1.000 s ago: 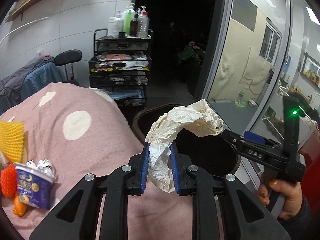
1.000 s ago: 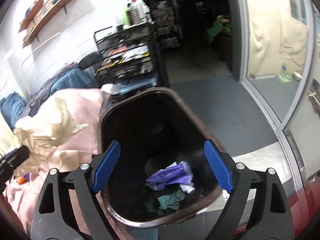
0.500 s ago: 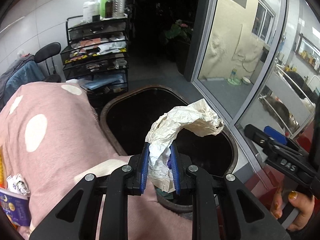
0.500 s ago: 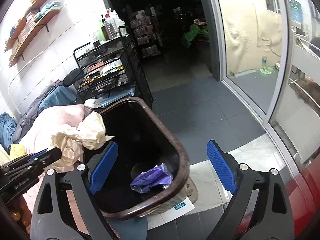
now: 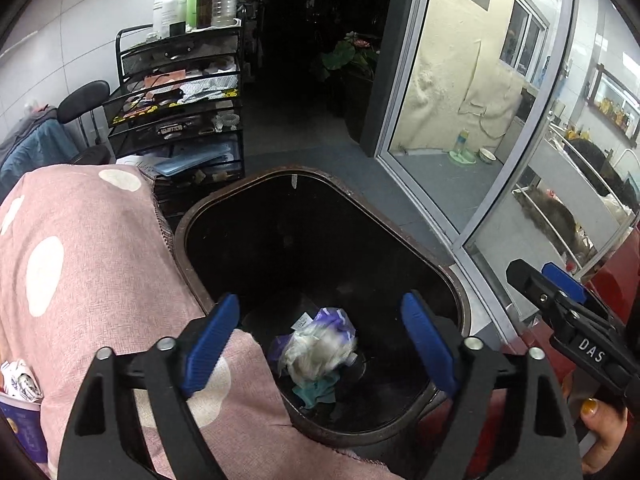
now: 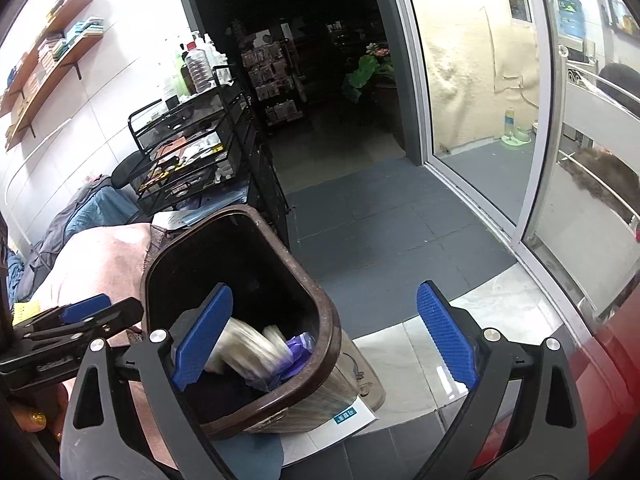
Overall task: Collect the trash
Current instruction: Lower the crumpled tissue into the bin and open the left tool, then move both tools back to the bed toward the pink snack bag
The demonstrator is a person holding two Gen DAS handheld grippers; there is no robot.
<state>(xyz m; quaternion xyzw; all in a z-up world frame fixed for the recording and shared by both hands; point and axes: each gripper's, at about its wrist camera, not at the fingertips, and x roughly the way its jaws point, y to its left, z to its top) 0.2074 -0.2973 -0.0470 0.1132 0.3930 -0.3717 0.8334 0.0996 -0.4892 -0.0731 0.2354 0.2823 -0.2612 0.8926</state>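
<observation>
A brown trash bin (image 5: 400,220) stands on the floor beside the cloth-covered table. My left gripper (image 5: 319,303) hangs over its mouth, jaws opening wide, with nothing pressed between the pads. The crumpled cream paper (image 5: 320,350) shows blurred below, down inside the bin on purple and teal trash. In the right wrist view the same paper (image 6: 248,346) blurs inside the bin (image 6: 320,320). My right gripper (image 6: 325,290) is to the right of the bin, jaws still opening and empty. It also shows in the left wrist view as the right gripper (image 5: 560,292).
A pink cloth with white dots (image 5: 80,260) covers the table left of the bin, with a blue snack cup (image 5: 20,420) at its near edge. A black wire cart (image 5: 180,100) with bottles stands behind. A glass door (image 5: 480,120) runs along the right.
My left gripper moved over the bin, then opened and let go of the crumpled paper, which dropped into the bin. The right gripper swung right, off the bin's mouth.
</observation>
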